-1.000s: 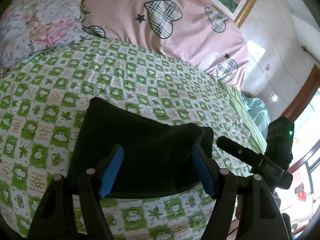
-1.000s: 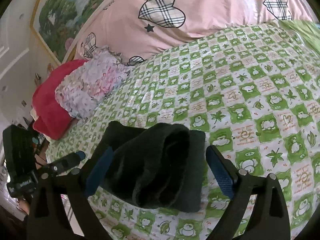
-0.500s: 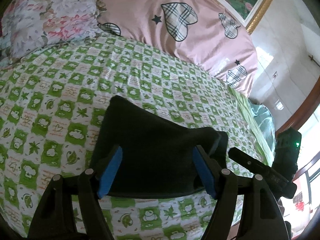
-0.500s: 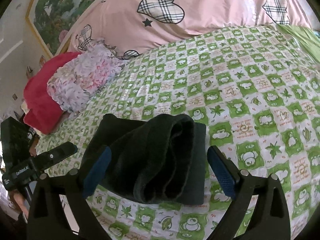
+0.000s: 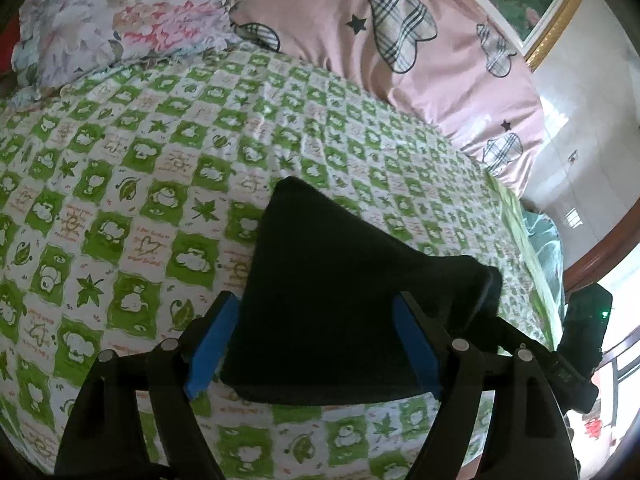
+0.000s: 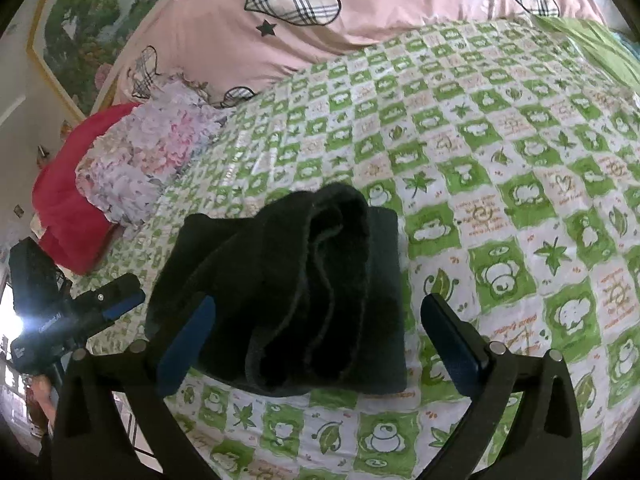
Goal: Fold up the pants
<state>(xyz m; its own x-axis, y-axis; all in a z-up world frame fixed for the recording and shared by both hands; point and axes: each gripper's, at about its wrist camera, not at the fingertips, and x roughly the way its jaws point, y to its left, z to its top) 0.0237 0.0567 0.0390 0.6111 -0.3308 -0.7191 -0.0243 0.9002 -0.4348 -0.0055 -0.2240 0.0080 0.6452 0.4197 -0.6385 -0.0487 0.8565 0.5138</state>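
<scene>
Green-and-white checked bedsheet (image 5: 168, 184), with pink quilt (image 5: 360, 52) bearing plaid hearts behind, floral pillow (image 5: 120, 20) at the far left, red cushion (image 6: 68, 200) beside that pillow in the right wrist view, framed picture (image 6: 92, 36) on the wall.

Black pants (image 6: 304, 296) folded into a thick bundle near the bed's front edge. Long axis running away from both cameras toward the quilt; rolled, layered end facing the right wrist camera, flat smooth top facing the left.

Left gripper (image 5: 316, 344): jaws opening, bundle between the blue pads; whether the pads touch the cloth cannot be told. Right gripper (image 6: 316, 336): jaws opening, set wide, bundle between them, right pad clearly apart from the cloth.

Against a second ago: same folded shape in the same spot, fuller in the left view; right jaws wider.
</scene>
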